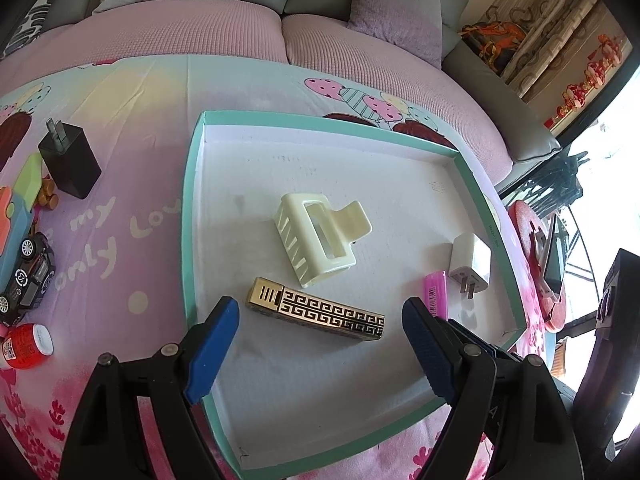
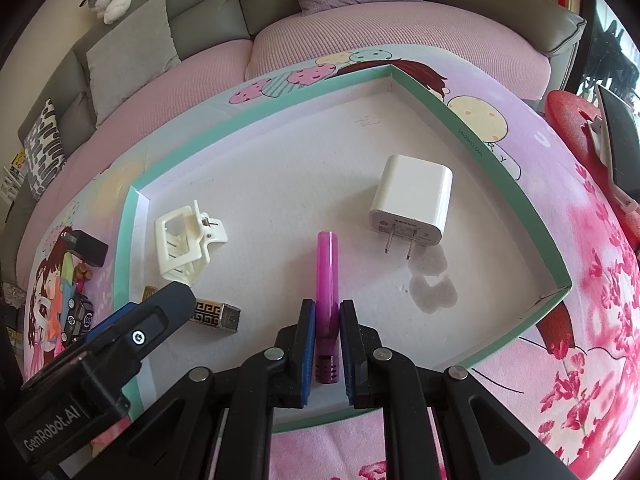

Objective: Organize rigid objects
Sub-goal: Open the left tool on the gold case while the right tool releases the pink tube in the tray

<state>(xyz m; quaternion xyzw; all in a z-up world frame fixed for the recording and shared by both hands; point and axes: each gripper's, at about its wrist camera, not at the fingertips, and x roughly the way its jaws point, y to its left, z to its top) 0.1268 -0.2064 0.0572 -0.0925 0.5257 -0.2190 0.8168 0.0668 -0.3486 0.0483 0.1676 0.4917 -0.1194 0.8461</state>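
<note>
From the left wrist view, the left gripper (image 1: 320, 350) hangs above the near part of a shallow white cardboard tray with a teal rim (image 1: 191, 216), its blue-padded fingers (image 1: 214, 354) spread wide with nothing between them. Between and just beyond the fingertips a gold rectangular lighter with a black key pattern (image 1: 316, 314) lies flat on the tray floor. Just past it sits a cream plastic claw hair clip (image 1: 318, 240), and toward the right wall a white wall charger with two prongs (image 1: 471, 264) rests beside a pink translucent lighter (image 1: 435, 292). Outside the tray, on the pink cartoon-printed tablecloth (image 1: 120, 240), stand a black wall charger (image 1: 70, 160), a black toy car (image 1: 26, 276) and a small red-and-white bottle (image 1: 26, 346).

From the right wrist view, the right gripper (image 2: 326, 320) has its fingers (image 2: 307, 332) closed against the pink translucent lighter (image 2: 327, 280), which points away from the camera over the tray (image 2: 500, 172). The white charger (image 2: 412, 200) lies to its right, apart from it; the cream clip (image 2: 186, 240) is at left near the tray wall. The left gripper (image 2: 132, 320) partly covers the gold lighter (image 2: 216, 314).
</note>
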